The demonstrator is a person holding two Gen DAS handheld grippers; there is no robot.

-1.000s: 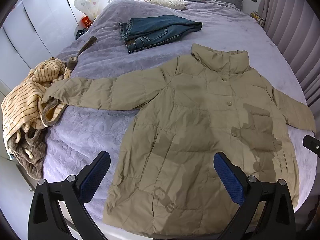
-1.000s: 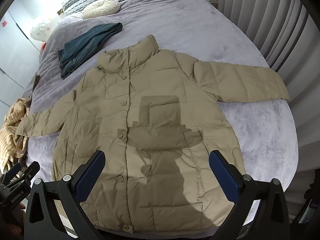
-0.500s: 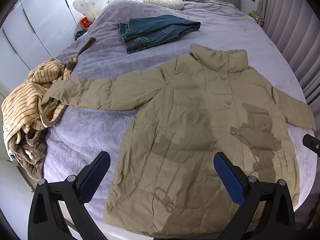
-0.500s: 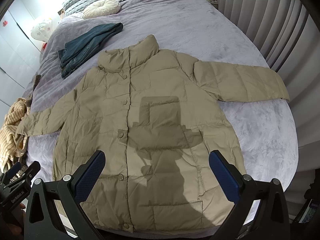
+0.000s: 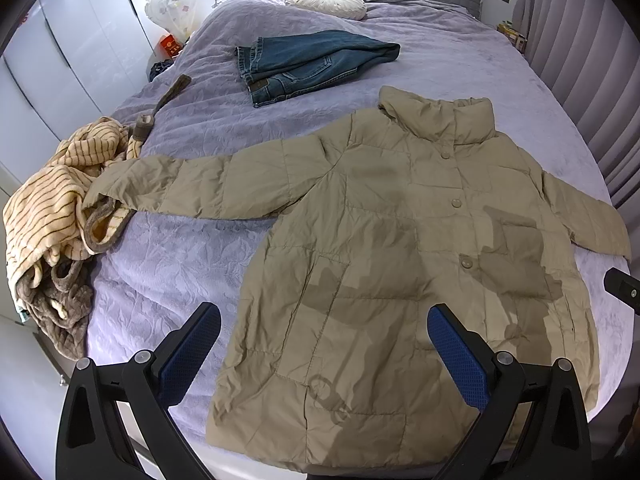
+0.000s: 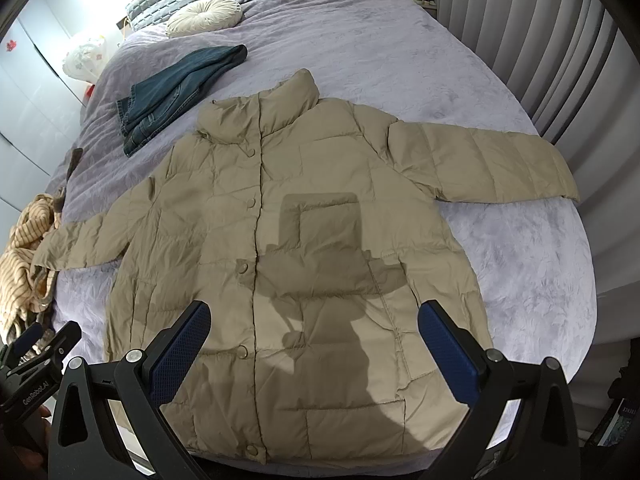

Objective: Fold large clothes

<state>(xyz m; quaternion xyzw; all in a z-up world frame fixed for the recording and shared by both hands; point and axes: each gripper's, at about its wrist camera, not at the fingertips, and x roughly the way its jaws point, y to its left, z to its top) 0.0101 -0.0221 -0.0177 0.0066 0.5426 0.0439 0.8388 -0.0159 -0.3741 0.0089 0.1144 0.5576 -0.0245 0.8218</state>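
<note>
I hold my left gripper (image 5: 324,344) and right gripper (image 6: 314,340) spread wide and empty above the hem of the khaki puffer jacket (image 5: 400,240), which lies flat, buttoned, sleeves out, on the bed (image 5: 168,264) just ahead. Folding has not begun; next I judge each gripper must reach outward for a sleeve. No containers here.

A big tan coat (image 6: 304,248) lies flat on the purple bed (image 6: 500,272), buttoned, with both sleeves spread out. The right gripper (image 6: 314,350) hangs above its bottom edge, fingers (image 6: 180,344) wide apart. Folded jeans (image 6: 176,88) lie near the collar.
</note>
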